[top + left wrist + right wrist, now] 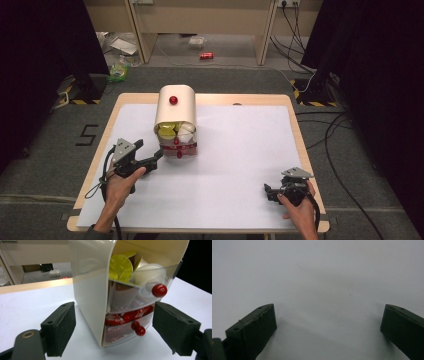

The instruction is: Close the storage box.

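We see the drawer cabinet (176, 122) near the worktop's far edge, left of middle. Left tongs (156, 159) released, straddling its front corner; right tongs (268, 192) released. Light, slippery plastic: we'd pinch a red knob (159, 290).

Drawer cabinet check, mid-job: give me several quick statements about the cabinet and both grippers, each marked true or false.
1. The left gripper has its jaws open, with the drawer cabinet in front of them. True.
2. The bottom drawer holds red packets. True.
3. The top drawer is empty. False: it holds a yellow-lidded capsule and a white one.
4. The right gripper is clamped on a red knob. False: its jaws are open over bare white table, far from the cabinet.
5. The drawer knobs are red. True.
6. The cabinet lies on its side. False: it stands upright on the table.
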### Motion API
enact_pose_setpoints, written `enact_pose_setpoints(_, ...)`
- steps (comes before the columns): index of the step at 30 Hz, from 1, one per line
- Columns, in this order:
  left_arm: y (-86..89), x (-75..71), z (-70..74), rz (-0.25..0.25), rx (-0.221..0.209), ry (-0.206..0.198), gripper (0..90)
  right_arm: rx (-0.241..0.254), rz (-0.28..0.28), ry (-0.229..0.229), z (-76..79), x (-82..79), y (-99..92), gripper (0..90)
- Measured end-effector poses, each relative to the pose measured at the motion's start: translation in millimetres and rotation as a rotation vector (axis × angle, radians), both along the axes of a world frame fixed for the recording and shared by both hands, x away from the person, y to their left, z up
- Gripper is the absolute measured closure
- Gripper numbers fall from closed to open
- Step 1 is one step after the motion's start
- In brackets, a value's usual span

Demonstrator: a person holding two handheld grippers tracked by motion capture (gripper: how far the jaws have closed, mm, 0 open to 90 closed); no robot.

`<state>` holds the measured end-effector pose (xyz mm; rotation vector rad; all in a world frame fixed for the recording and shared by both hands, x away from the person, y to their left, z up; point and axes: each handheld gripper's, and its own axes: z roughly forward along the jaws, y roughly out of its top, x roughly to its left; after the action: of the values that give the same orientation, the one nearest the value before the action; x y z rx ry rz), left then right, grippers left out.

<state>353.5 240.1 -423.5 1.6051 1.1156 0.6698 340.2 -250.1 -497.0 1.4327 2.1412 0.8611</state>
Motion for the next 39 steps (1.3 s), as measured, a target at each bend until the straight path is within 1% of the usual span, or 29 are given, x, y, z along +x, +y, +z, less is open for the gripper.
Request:
enact_pose_setpoints(3, 3.5, -2.3, -2.3, 0.005, -0.005, 0.004, 18.4, 0.002, -0.003, 0.002, 0.0, -0.2, 0.2, 0.6)
enact_pose_setpoints(7, 6.9, -6.1, -3.1, 0.006, 0.001, 0.005, 18.3, 0.0, -0.001, 0.0, 0.0, 0.0, 0.1, 0.5)
enact_pose_setpoints(19, 12.9, -18.6, -5.9, 0.005, 0.027, 0.003, 17.8, 0.001, -0.004, 0.001, 0.0, -0.2, 0.3, 0.5)
enact_pose_setpoints(23, 15.3, -24.3, -9.8, 0.005, 0.034, 0.006, 17.8, 0.001, -0.004, 0.001, 0.0, -0.2, 0.3, 0.5)
enact_pose_setpoints(29, 17.0, -27.9, -15.7, 0.003, 0.047, 0.016, 17.8, 0.001, -0.004, 0.002, 0.0, -0.2, 0.3, 0.5)
enact_pose_setpoints(39, 17.7, -35.2, -19.0, -0.004, 0.052, 0.009, 17.7, 0.001, -0.004, 0.002, 0.0, -0.2, 0.3, 0.5)
